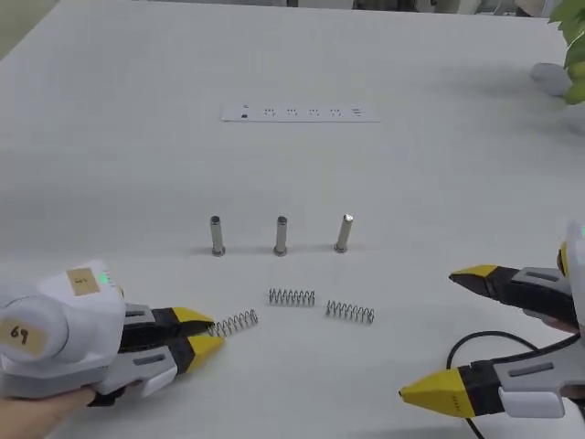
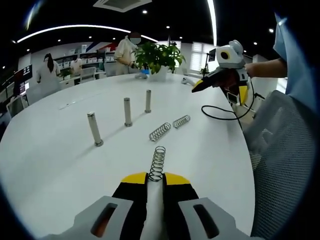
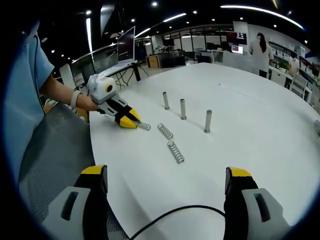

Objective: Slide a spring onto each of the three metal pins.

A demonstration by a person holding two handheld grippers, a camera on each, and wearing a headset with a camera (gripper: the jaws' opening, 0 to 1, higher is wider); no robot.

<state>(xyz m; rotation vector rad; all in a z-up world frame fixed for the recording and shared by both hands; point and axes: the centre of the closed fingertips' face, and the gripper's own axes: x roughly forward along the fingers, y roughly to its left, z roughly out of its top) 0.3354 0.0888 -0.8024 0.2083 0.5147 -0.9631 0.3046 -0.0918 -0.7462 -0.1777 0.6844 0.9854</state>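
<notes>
the three short upright silver metal pins are standing in a row on the white surface: the left pin, the middle pin and the right pin. each pin is showing bare from base to tip, so no spring is sitting on any of them, and none of the three placements is reading as done.

the three thin coiled wire springs are lying on their sides on the surface, just in front of the row and apart from the pins. the left spring is lying nearest the left pin, the middle spring in front of the middle pin, and the right spring in front of the right pin.

the yellow-tipped left gripper is resting low at the surface. its jaws are drawn nearly together and are pinching the near end of the left spring, as the left gripper view is showing. the rest of that spring is lying on the surface, not lifted.

the yellow-tipped right gripper is hanging with its jaws spread wide, holding nothing, well apart from the springs and pins.

judgement: the work is sitting at its very start, with the first pick-up under way. all three springs are awaiting fitting.
</notes>
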